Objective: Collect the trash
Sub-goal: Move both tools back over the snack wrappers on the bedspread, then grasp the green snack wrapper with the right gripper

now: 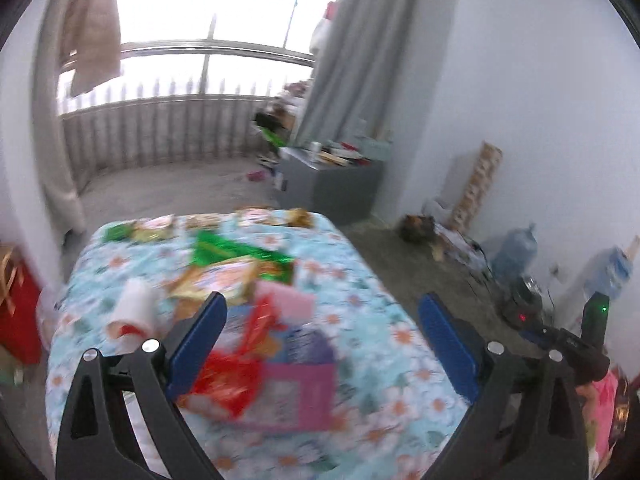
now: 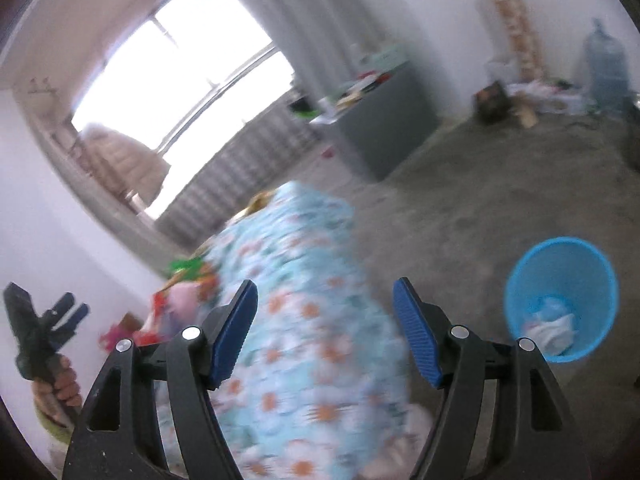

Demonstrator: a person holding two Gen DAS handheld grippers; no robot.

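Observation:
Several wrappers lie on a table under a floral cloth (image 1: 384, 336): a red wrapper (image 1: 228, 380), a pink packet (image 1: 296, 396), a green wrapper (image 1: 240, 256) and a white paper cup (image 1: 134, 308). My left gripper (image 1: 324, 300) hovers over them, open and holding nothing. My right gripper (image 2: 325, 286) is open and bare above the table's right edge (image 2: 312, 360). A blue bin (image 2: 560, 300) stands on the floor to its right with crumpled white trash (image 2: 552, 328) inside. A hand (image 2: 60, 384) holds the left gripper (image 2: 68, 308) at the far left of the right wrist view.
A grey cabinet (image 1: 332, 188) with clutter on top stands beyond the table by the curtain. Water jugs (image 1: 516, 252), cables and loose items line the right wall. A red box (image 1: 16, 312) sits left of the table. Bare concrete floor (image 2: 460, 208) lies between table and bin.

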